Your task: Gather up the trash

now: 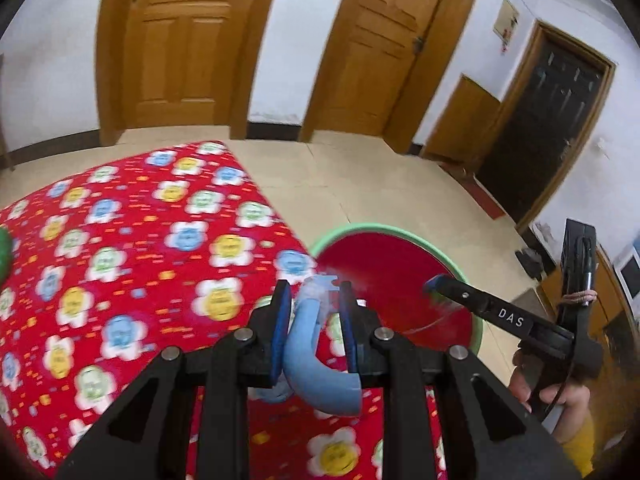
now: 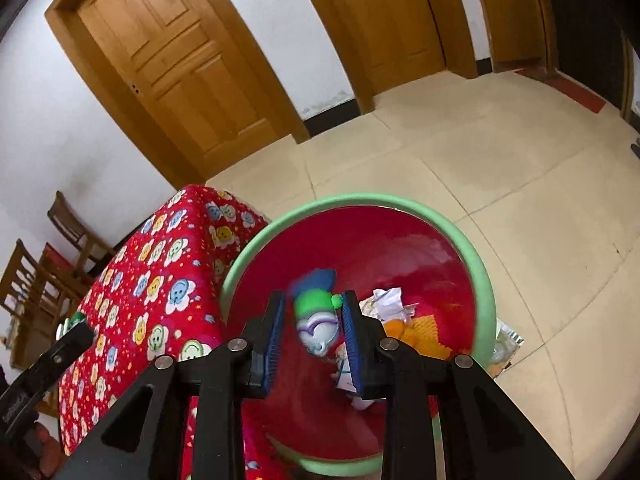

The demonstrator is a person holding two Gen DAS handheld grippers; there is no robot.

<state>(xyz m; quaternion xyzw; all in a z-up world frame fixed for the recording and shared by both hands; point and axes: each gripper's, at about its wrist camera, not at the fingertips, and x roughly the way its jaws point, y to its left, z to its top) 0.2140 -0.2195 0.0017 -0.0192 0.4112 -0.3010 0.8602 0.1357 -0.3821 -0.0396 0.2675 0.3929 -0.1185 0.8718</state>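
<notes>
Inside, the red bin [image 2: 400, 248] holds crumpled paper [image 2: 386, 300] and orange scraps [image 2: 416, 336]. "DAS" is marked on the right gripper [image 2: 313, 336], its fingers apart around a blurred wrapper [image 2: 316, 320]. The left gripper [image 1: 314, 322] is clamped on a blue tube [image 1: 316, 364].

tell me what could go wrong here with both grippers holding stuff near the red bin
1. The left gripper holds the curved light-blue plastic piece over the red flowered tablecloth, short of the green-rimmed red bin; released here, it would likely land on the cloth.
2. The right gripper has the green-capped white and purple tube between its pads, seemingly loosely; it may drop askew.
3. The grippers are close together and might collide.
</notes>
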